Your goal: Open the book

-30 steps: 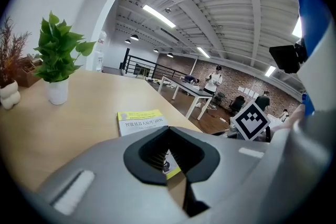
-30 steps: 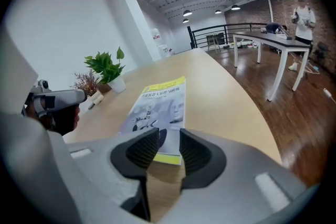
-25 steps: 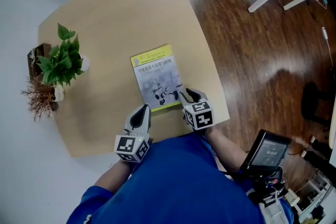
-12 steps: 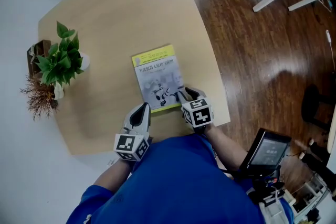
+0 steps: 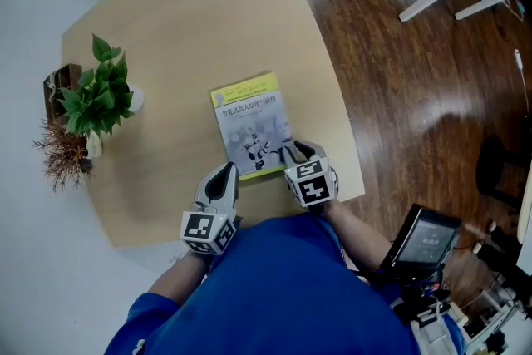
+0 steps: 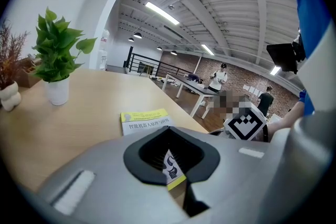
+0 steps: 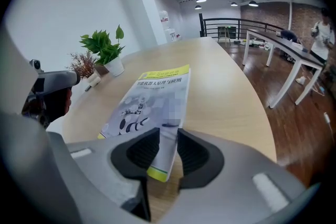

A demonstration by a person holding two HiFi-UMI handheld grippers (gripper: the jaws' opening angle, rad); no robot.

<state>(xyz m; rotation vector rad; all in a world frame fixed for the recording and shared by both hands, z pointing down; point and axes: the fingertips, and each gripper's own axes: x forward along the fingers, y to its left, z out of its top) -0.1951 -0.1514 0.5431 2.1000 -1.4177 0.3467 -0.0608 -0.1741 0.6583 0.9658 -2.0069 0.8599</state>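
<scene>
A closed book [image 5: 249,125] with a grey cover and yellow bands lies flat on the wooden table [image 5: 183,21]; it also shows in the left gripper view [image 6: 144,120]. My right gripper [image 5: 305,150] points down at its near right corner. In the right gripper view that corner of the book [image 7: 152,97] sits between the jaws of the right gripper [image 7: 165,136], which are closing, and I see no firm pinch. My left gripper [image 5: 226,170] rests just off the book's near left corner, its tips together and holding nothing.
A green potted plant [image 5: 96,96] and a dried sprig in a small vase [image 5: 62,154] stand at the table's left edge. The table's right edge [image 5: 353,170] runs close beside the right gripper, with dark wood floor [image 5: 416,96] beyond it.
My right gripper has rolled a little and edged left at the book's corner. The book and my left gripper have stayed put.
</scene>
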